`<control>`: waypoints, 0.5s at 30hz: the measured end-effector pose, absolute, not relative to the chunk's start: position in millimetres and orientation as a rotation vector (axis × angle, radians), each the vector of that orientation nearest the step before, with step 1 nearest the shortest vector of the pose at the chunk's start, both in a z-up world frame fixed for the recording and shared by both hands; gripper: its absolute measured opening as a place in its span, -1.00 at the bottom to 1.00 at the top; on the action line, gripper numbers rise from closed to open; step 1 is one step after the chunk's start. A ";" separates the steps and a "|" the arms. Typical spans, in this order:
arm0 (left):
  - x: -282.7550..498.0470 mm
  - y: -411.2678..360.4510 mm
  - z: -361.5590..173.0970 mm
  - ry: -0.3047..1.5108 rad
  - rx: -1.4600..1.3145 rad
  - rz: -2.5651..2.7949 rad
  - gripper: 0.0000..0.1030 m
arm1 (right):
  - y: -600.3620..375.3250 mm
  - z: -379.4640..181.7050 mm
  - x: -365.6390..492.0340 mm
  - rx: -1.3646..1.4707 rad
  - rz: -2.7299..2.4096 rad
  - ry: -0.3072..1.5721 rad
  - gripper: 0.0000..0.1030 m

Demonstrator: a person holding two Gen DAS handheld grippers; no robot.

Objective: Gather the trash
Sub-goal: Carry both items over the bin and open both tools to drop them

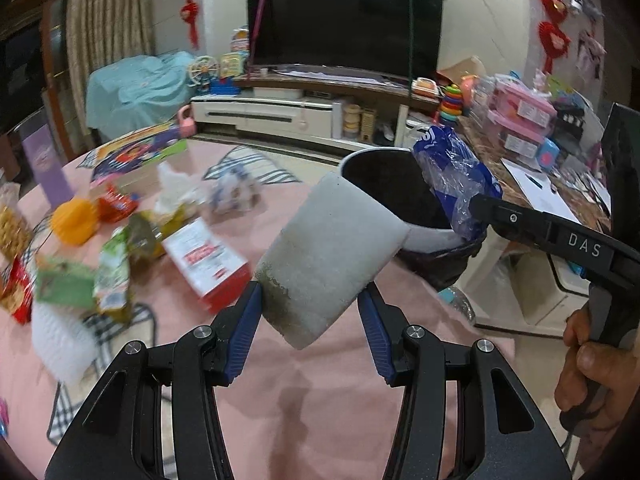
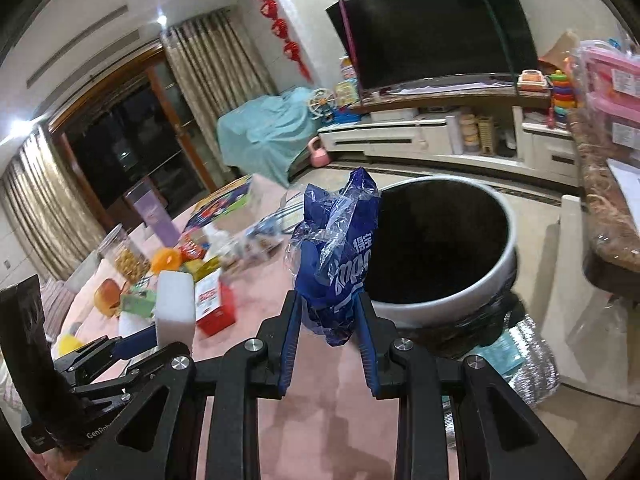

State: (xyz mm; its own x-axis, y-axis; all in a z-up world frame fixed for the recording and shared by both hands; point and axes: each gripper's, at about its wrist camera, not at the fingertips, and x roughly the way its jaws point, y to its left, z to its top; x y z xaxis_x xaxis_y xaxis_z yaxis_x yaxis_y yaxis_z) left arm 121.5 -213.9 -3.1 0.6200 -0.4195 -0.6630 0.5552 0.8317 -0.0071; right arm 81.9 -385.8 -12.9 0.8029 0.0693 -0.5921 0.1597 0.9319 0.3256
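Left tongs [image 1: 310, 304] are being held part-spread, pinching a white foam block [image 1: 326, 256] by its lower end, block tilted toward the bin [image 1: 424, 238]; right tongs [image 2: 328, 308] are being pressed nearly together on a crumpled blue plastic wrapper [image 2: 336, 248], raised just beside the bin's near-left rim. Bin is being seen past the tabletop [image 1: 312, 400] edge, lined with a dark bag, mouth open and dark

Risks, judged: foam is being gripped low, so most of it is sticking out past the pads, and it could be levered out or knocked against the rim. Wrapper is slick and loosely bunched; if released short of the mouth it could be caught on the rim or dropped to the floor. Both tongs are being aimed at one opening, so a clash between them is likely if both are brought in together

Room: open air is being left above the bin mouth. A cluttered side counter [image 2: 608, 216] is sitting close on the bin's right. More litter, including a red-and-white carton [image 1: 208, 264] and an orange ball [image 1: 74, 220], is being left on the pink tabletop, well apart from the bin, so the task is judged only partly done
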 end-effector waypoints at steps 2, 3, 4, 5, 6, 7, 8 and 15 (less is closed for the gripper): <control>124.7 -226.3 -1.1 0.705 0.222 -0.575 -0.04 | -396.1 -12.5 83.5 0.380 -0.061 0.642 -0.47; 127.1 -233.3 0.1 0.704 0.231 -0.580 -0.04 | -401.2 -12.8 84.4 0.381 -0.068 0.642 -0.47; 129.2 -240.2 0.2 0.703 0.237 -0.584 -0.04 | -406.1 -13.4 85.7 0.383 -0.074 0.644 -0.47; 131.3 -245.2 1.1 0.703 0.243 -0.588 -0.04 | -410.0 -13.9 86.9 0.387 -0.078 0.645 -0.47; 133.1 -249.3 1.8 0.703 0.248 -0.590 -0.04 | -414.0 -14.3 87.7 0.388 -0.083 0.647 -0.47; 135.7 -254.9 2.7 0.703 0.255 -0.592 -0.04 | -418.6 -14.4 87.6 0.387 -0.090 0.648 -0.47; 138.0 -259.3 3.5 0.703 0.258 -0.595 -0.04 | -422.4 -15.0 89.6 0.386 -0.096 0.651 -0.47; 156.6 -288.1 4.6 0.716 0.281 -0.612 -0.04 | -444.2 -15.0 99.6 0.399 -0.112 0.659 -0.47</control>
